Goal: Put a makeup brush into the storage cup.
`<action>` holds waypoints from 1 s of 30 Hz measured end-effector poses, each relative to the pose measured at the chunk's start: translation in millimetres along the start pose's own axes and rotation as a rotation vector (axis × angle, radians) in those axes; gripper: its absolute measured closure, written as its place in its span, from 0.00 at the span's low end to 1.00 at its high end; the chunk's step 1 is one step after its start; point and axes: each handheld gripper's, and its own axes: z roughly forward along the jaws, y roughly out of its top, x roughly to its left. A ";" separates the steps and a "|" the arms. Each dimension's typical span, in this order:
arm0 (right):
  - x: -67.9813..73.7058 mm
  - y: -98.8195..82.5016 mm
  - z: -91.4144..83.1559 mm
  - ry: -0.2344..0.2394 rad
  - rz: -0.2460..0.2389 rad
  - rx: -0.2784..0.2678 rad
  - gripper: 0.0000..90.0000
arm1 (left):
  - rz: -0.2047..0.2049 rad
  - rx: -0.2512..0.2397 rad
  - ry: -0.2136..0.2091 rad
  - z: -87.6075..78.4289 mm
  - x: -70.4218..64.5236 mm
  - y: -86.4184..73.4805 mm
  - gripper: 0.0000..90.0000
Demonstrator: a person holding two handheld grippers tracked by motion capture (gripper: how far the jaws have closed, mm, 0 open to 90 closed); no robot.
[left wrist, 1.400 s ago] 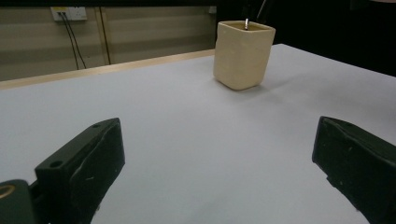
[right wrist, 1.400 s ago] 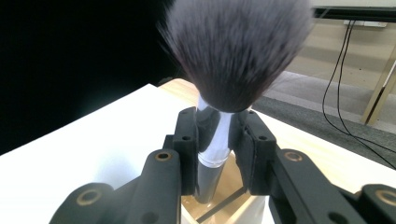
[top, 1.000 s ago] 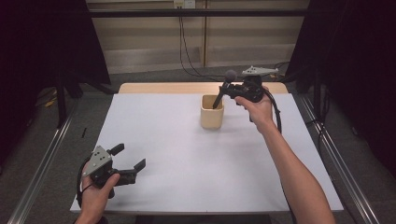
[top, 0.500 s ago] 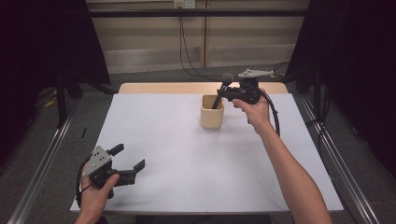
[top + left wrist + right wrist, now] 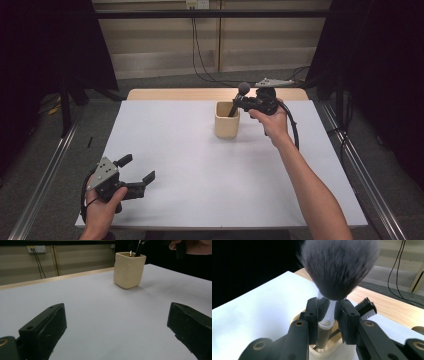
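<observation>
Right gripper view: a brush point(image 5: 329, 290) with a dark, fluffy head is seen upright, its silvery neck clamped between the two black jaws of the right gripper point(image 5: 329, 322), which are closed tight on it. Its handle end dips into a cream cup point(image 5: 322, 353) below, and a small black comb-like tool point(image 5: 367, 308) also stands in that cup. From the high view, the brush point(image 5: 238, 98) is seen leaning over the cup point(image 5: 227, 120), which stands on a white table point(image 5: 200, 165) toward its far edge, right of centre; the right gripper point(image 5: 241, 103) is held just beside the cup's rim by a hand reaching in from the right. Whether the brush is being set in or drawn out cannot be told. For either, the handle is best kept in line with the cup's opening and moved straight along its own length, so the rim is not struck and the light cup is not tipped or dragged. The other tool inside should be given room. Near the table's front left corner, well apart from the cup, the left gripper point(image 5: 136, 175) is held low with its jaws spread wide and nothing between them; in the left gripper view the cup point(image 5: 129, 270) is seen far off across bare table.
</observation>
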 end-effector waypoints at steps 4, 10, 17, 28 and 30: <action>0.9 -1.9 2.8 0.003 0.001 0.006 0.79 | 0.003 0.003 0.002 0.0 0.0 -0.1 0.03; 1.9 -4.0 6.9 0.003 0.008 0.019 0.79 | 0.000 -0.004 -0.005 -0.4 0.1 -0.1 0.03; 3.0 -11.2 10.0 0.002 0.009 0.017 0.79 | 0.000 -0.005 -0.006 0.0 0.8 -0.3 0.03; -0.4 -17.5 10.2 -0.005 0.021 0.034 0.79 | 0.007 0.002 -0.004 0.6 1.7 -0.7 0.03; 0.1 -17.3 10.8 -0.006 0.022 0.032 0.79 | 0.009 0.002 -0.004 0.9 1.8 -0.6 0.03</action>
